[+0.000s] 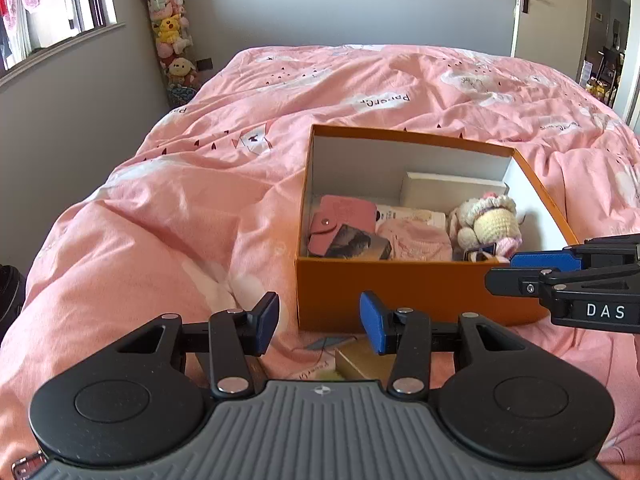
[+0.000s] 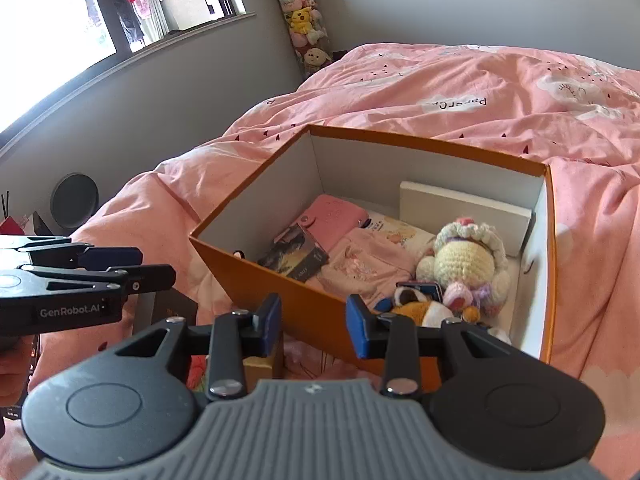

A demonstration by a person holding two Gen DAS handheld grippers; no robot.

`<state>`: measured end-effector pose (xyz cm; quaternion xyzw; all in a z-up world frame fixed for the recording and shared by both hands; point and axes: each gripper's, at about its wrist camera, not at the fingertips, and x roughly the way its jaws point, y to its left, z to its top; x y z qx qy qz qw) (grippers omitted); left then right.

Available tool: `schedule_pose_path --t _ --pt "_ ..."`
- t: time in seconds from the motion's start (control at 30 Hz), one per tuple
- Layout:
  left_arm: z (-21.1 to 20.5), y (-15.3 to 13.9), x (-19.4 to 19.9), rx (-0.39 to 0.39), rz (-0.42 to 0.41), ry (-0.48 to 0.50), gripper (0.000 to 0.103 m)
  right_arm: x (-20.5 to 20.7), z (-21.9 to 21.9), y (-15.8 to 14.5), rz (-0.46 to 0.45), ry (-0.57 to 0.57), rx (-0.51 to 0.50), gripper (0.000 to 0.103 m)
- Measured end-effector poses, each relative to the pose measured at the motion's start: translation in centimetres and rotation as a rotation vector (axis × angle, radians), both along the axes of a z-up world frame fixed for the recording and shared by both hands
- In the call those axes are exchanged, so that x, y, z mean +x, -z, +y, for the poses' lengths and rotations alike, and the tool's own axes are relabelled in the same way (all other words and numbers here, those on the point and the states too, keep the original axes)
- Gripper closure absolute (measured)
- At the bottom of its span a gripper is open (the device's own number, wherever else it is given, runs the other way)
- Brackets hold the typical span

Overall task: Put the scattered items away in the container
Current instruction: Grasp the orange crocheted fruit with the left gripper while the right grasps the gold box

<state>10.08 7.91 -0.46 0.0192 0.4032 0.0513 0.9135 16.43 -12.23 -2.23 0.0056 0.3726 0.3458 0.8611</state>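
An orange box (image 1: 400, 280) (image 2: 248, 276) stands open on the pink bed. Inside lie a pink wallet (image 1: 340, 216) (image 2: 336, 216), a dark booklet (image 1: 356, 242) (image 2: 296, 258), a pink cloth (image 1: 416, 236) (image 2: 360, 264), a crocheted doll (image 1: 488, 220) (image 2: 464, 264), a white case (image 1: 444, 188) (image 2: 460, 208) and a small orange and white plush (image 2: 420, 308). My left gripper (image 1: 320, 322) (image 2: 132, 268) hovers before the box's near left corner, open and empty. A small gold box (image 1: 360, 360) (image 2: 260, 364) lies on the duvet just beneath it. My right gripper (image 2: 314, 324) (image 1: 532, 272) is over the box's near wall, open, holding nothing.
The pink duvet (image 1: 180, 208) spreads wide to the left of and behind the box. A clear tube of plush toys (image 1: 172, 36) stands in the far corner by the window (image 1: 52, 8). A door (image 1: 552, 4) is at the far right. Dark items and a round grey object (image 2: 74, 200) sit beside the bed.
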Motion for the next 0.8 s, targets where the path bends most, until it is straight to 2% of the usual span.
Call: schedule_pose_path --t 0.17,0.37,0.5,0.63,0.73,0.8 --pt "-0.5 0.7 -2.6 -0.01 0.029 0.001 0.049 -1.9 -0.6 0.9 0.031 0.007 -0.012 0.063" --pt "-0.4 2.4 -4.4 -0.034 0.092 -0.032 0.049 -2.9 -0.8 2.0 0.073 0.012 -0.036 0.056" --pt "0.6 3.3 -5.7 -0.055 0.116 -0.115 0.045 -3.2 -0.4 2.4 0.106 0.03 -0.044 0.053" --pt "1.1 4.4 -6.3 -0.094 0.148 -0.178 0.044 -3.5 1.2 2.9 0.088 0.033 -0.058 0.047" --pt "0.4 5.0 -5.8 -0.124 0.172 -0.158 0.044 -2.9 3.2 3.8 0.109 -0.007 -0.088 0.048" --pt "-0.6 5.2 -5.7 -0.077 0.185 -0.076 0.043 -2.5 3.8 4.2 0.131 -0.056 -0.102 0.047"
